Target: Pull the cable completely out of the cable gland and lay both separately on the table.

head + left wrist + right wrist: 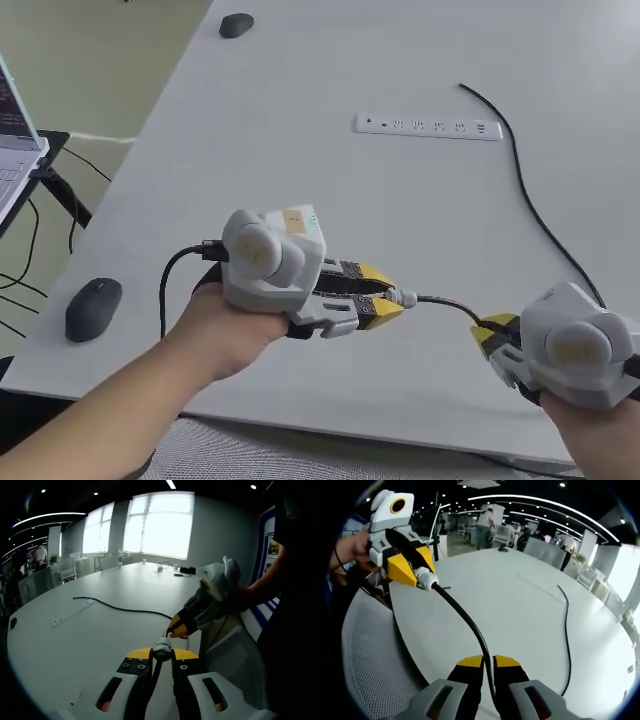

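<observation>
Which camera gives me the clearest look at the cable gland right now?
Right gripper view: the white cable gland sits unobstructed at the left gripper's jaw tips, cable exiting. Left gripper view shows it half-hidden between its jaws; head view shows it small.

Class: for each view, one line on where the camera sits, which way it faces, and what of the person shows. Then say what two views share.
Head view: on the head, facing down at the table; left arm, left gripper, right gripper.
Left gripper view: along its jaws, shut on the cable gland, facing the right gripper; right arm.
Right gripper view: along its jaws, shut on the cable, facing the left gripper; left hand.
Shared: both gripper views show the cable gland and cable.
</observation>
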### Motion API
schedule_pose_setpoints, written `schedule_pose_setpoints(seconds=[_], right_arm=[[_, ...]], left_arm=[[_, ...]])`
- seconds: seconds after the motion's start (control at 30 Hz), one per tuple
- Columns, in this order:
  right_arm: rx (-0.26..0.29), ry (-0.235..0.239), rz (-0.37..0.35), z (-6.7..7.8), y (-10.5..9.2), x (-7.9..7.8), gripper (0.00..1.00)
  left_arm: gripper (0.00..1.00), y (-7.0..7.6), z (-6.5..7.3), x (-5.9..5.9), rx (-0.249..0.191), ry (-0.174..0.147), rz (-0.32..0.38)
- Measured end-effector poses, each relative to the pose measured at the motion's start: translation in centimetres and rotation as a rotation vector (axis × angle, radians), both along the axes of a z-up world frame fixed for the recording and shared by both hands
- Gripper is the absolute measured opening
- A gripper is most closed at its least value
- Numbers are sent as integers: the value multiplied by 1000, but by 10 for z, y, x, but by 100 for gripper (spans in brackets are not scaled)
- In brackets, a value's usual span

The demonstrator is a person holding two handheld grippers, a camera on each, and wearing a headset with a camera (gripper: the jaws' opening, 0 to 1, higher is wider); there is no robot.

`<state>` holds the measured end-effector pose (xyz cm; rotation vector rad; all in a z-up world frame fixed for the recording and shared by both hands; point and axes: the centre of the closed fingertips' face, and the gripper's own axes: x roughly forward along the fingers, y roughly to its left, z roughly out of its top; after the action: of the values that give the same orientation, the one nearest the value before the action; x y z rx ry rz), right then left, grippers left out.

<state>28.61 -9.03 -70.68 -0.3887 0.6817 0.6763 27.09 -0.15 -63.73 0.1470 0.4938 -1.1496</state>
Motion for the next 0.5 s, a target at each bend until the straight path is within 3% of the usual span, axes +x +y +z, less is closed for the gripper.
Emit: schedule_pose_setpoints(seconds=[0.2, 0.33, 0.4, 0.5], right_arm=[[-28, -17, 52, 7, 3, -4, 8], [-77, -59, 126, 18, 11, -5, 14], [-61, -82, 165, 25, 20, -5, 15], [-85, -121, 214, 35, 31, -6, 17]], left_arm=[[15, 1, -1, 0, 6, 3, -3], [15, 1, -3, -1, 11, 12, -6], [15, 1, -4, -2, 13, 14, -7], [15, 1, -4, -2, 13, 14, -8]])
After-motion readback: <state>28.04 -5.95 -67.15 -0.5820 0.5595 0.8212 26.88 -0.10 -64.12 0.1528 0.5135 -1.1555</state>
